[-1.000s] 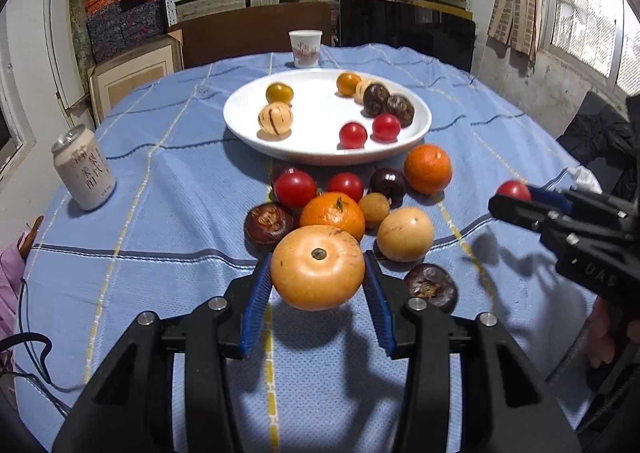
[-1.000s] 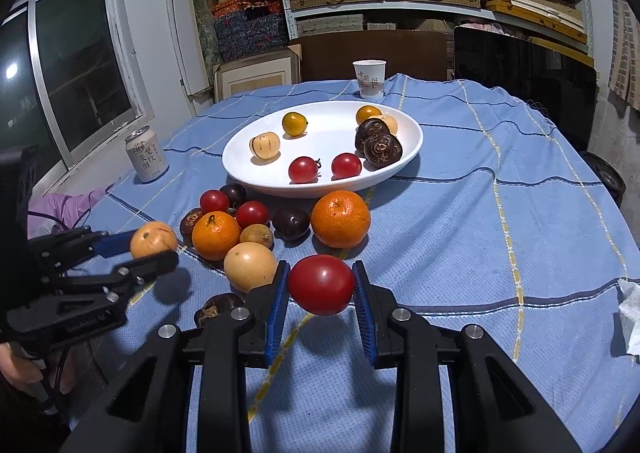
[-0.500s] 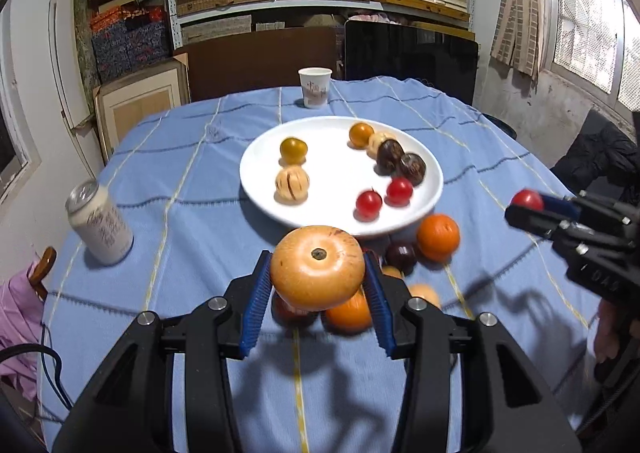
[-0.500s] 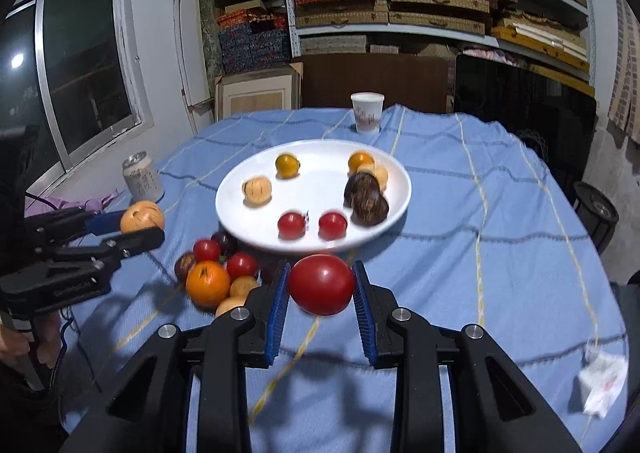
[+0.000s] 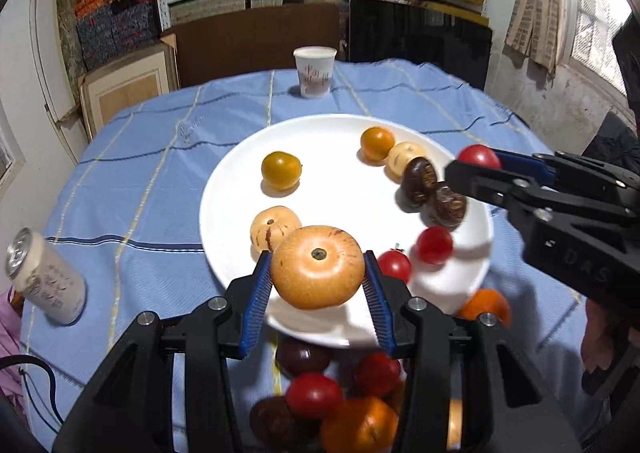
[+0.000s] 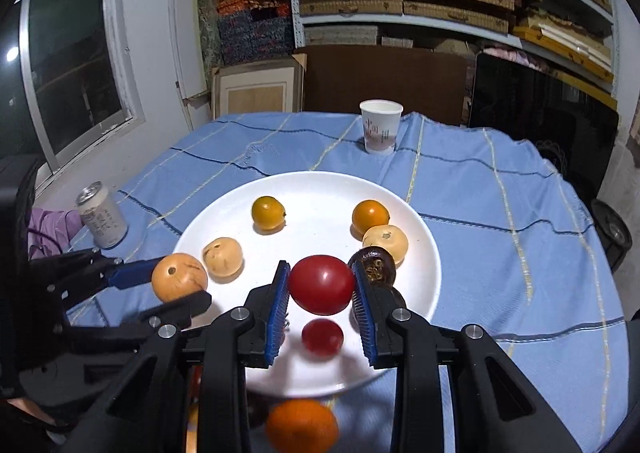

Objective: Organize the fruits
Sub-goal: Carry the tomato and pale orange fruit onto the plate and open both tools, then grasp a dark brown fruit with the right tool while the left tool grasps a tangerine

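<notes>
my left gripper [image 5: 318, 267] has its fingers clamped on the tan round fruit [image 5: 317, 266], stem dimple up, and it hangs over the near-left part of the white plate [image 5: 328, 125], just in front of a smaller pale fruit [image 5: 272, 227] lying there. my right gripper [image 6: 321, 290] holds the red tomato [image 6: 321, 290] tight between its fingers, over the near middle of the plate, with a small red tomato [image 6: 322, 337] directly below and a dark wrinkled fruit [image 6: 376, 267] just beside the right finger.

both loads are round, so no long axis matters; what counts is the bare patch underneath. i judge the left has open white plate straight ahead, between the pale fruit and the yellow-orange fruit [image 5: 281, 170]. the right is more crowded: i would shift it left toward the plate's centre before letting go, clear of the dark fruit and the tomato below.

the near rim is close under both grippers, and loose fruit [image 5: 316, 393] lies on the counter [image 5: 132, 181] just below it, so a short drop risks a roll off.
</notes>
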